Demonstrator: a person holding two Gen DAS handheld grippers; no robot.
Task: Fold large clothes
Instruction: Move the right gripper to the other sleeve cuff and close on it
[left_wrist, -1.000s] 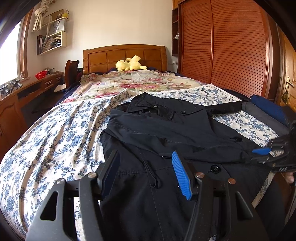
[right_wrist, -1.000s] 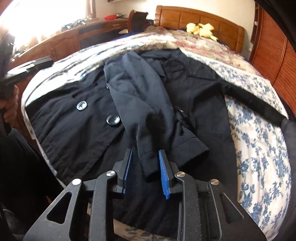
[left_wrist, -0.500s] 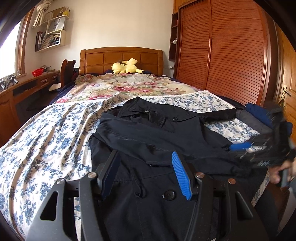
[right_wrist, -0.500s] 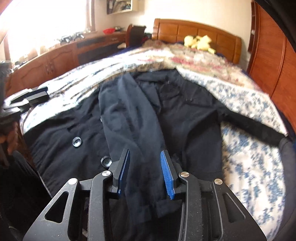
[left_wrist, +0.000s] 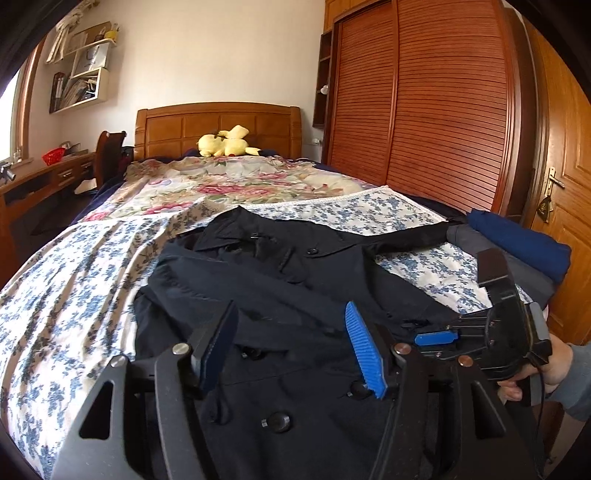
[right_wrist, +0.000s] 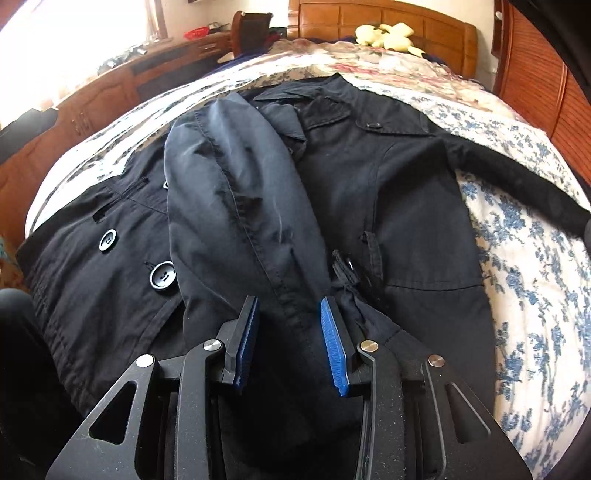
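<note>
Coat (right_wrist: 388, 192) | hem at bed (right_wrist: 535, 295) edge | both tools parted

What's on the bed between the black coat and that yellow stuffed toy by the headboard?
Only bedding: past the black coat comes blue-flowered sheet, then a pink-flowered quilt reaching the yellow stuffed toy. The left wrist view shows this best.

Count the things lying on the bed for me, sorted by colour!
Black: 1, the coat
Yellow: 1, the plush toy
Blue: 1, the folded cloth at the bed's corner
Grey: 1, the folded cloth under the blue one
Total: 4
</note>
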